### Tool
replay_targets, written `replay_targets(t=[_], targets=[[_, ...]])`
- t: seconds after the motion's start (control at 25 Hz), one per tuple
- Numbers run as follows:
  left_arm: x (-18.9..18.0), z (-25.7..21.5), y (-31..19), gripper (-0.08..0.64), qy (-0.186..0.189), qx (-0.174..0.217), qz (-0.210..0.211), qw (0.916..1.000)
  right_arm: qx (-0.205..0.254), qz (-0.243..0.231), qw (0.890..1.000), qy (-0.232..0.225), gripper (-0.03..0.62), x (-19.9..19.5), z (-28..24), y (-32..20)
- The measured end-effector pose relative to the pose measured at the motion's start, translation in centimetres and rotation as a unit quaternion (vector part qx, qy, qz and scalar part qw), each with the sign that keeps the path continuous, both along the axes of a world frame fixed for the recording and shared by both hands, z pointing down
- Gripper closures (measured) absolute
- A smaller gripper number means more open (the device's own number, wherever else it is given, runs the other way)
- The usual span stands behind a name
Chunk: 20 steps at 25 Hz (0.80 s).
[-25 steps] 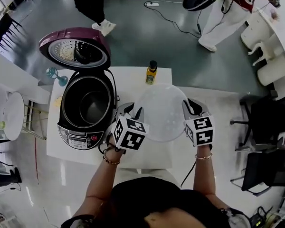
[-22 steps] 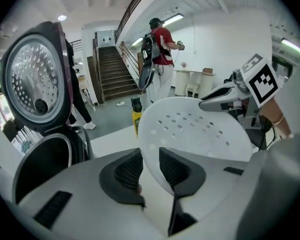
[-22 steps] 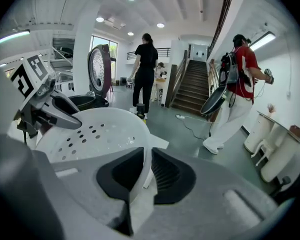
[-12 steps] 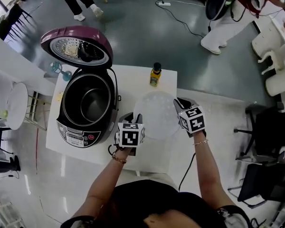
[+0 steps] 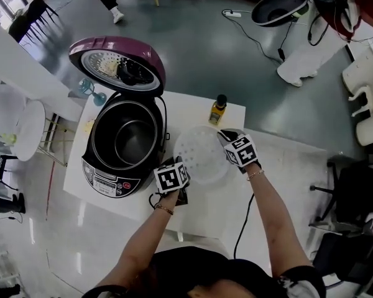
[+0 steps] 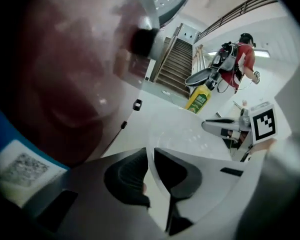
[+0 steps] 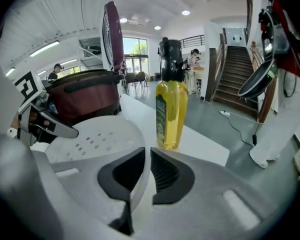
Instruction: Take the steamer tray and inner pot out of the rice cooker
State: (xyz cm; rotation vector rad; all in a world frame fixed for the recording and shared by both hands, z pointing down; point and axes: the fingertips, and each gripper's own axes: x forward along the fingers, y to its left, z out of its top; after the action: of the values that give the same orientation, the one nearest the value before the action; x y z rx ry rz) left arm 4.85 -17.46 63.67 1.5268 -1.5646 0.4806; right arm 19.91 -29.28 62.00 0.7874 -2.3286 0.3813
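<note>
At the left of the white table (image 5: 189, 113) stands the rice cooker (image 5: 105, 177), close to the left and near edges. Its purple lid (image 5: 115, 67) is thrown back and hangs past the far edge. The dark inner pot (image 5: 133, 143) sits in the body with its mouth uncovered.

Just right of the cooker is the left gripper (image 5: 179, 162). Its jaws have just been closing, and in the left gripper view (image 6: 151, 159) the pads press on the thin near-left rim of the steamer tray (image 5: 199, 157) with only a narrow slit between them. The tray is out of the cooker, low over the middle of the table. It is probably resting on the top, but its pale, half-clear plastic melts into the white surface, so contact is hard to judge.

The right gripper (image 5: 224, 136) clamps the far-right rim, and the right gripper view (image 7: 147, 166) shows that edge pinched between nearly closed pads. Just beyond stands a yellow bottle (image 5: 217, 109), near the tray but apart from it and close to the far edge.

Bare table remains near the person and to the right.

The cooker wall fills and blurs the left half of the left gripper view. The person's arms cover part of the near edge of the table.
</note>
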Motion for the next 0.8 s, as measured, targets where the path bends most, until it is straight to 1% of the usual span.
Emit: replay_targets(t=[0.2,0.4,0.52,0.6,0.64,0.68,0.72,0.76,0.8], targets=[[-0.4,1.7,-0.7,0.522,0.0,-0.005,-0.033,0.9995,-0.012,-0.021,1.0,0.009,0.552,-0.8,1.4,-1.4],[-0.5,2.4,-0.9,0.522,0.001,-0.009,-0.046,0.9989,-0.019,-0.029,0.999,0.016,0.552,-1.3,2.3,-2.1],[-0.4,2.4,-0.9,0.521,0.001,-0.005,-0.045,0.999,-0.025,-0.026,0.999,0.006,0.552,-1.3,2.5,-2.2],[0.0,2.3,-0.9,0.52,0.014,-0.002,-0.032,0.9994,-0.023,-0.027,0.999,-0.003,0.551,-1.3,2.4,-2.1],[0.4,2.3,-0.9,0.501,0.029,-0.002,-0.023,0.9993,-0.022,-0.029,0.999,-0.005,0.551,-1.3,2.4,-2.0],[0.9,2.2,-1.0,0.449,0.047,-0.001,-0.016,0.9988,-0.023,-0.031,0.999,-0.006,0.551,-1.3,2.5,-1.9],[1.3,2.1,-1.0,0.391,0.062,-0.001,-0.01,0.998,-0.026,-0.032,0.999,-0.007,0.524,-1.3,2.6,-1.8],[1.5,1.9,-0.9,0.362,0.072,0.0,-0.006,0.9974,-0.03,-0.03,0.999,-0.01,0.508,-1.3,2.7,-1.7],[1.7,1.7,-0.8,0.353,0.074,0.001,0.0,0.9973,-0.031,-0.025,0.999,-0.016,0.483,-1.2,2.6,-1.6]])
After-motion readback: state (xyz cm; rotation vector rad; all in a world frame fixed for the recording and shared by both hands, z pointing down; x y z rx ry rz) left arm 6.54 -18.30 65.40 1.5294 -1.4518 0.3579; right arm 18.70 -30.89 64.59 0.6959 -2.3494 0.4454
